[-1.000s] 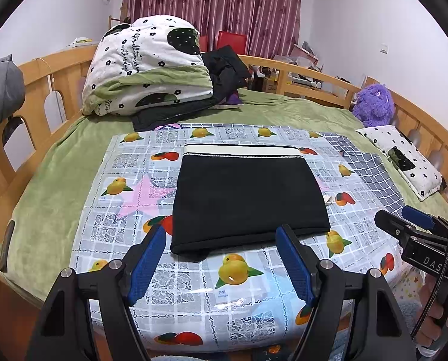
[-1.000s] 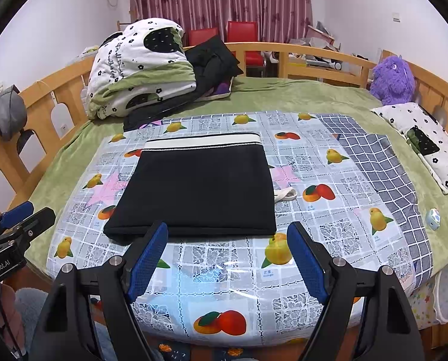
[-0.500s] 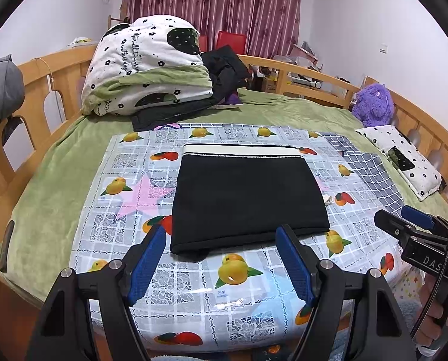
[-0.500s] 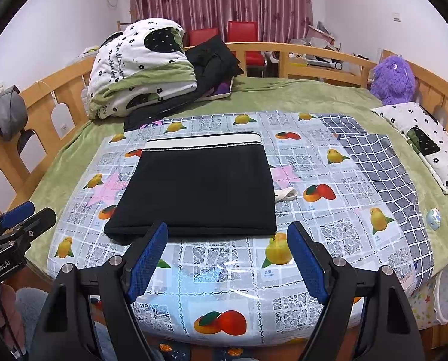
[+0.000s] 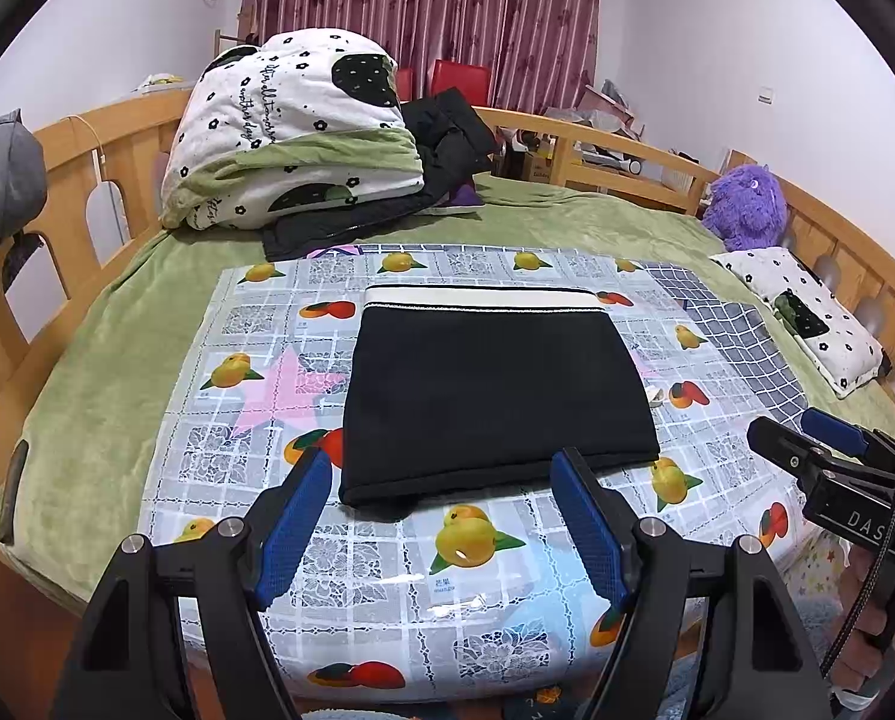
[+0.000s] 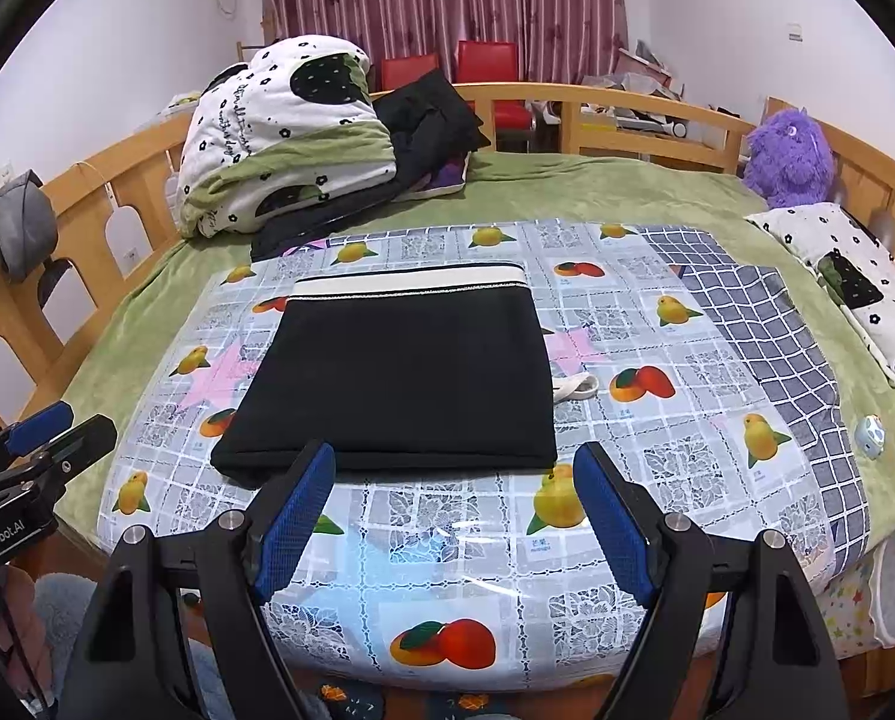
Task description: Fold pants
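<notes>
The black pants [image 5: 489,390] [image 6: 399,378] lie folded into a flat rectangle on the fruit-print plastic sheet [image 5: 477,588] [image 6: 657,420], their white waistband at the far edge. My left gripper [image 5: 441,492] hangs open just short of the folded near edge, nothing between its blue pads. My right gripper [image 6: 453,489] also stands open in front of that same edge, empty. Each gripper shows at the side of the other's view, the right gripper [image 5: 807,444] and the left gripper [image 6: 63,426] off the bed's edge.
A folded quilt [image 5: 291,132] and dark clothes [image 5: 447,132] are piled at the bed's far left. A purple plush toy [image 6: 789,150] and a small pillow [image 6: 849,276] lie at right. Wooden rails [image 5: 87,180] ring the bed. A white cord loop [image 6: 576,387] lies beside the pants.
</notes>
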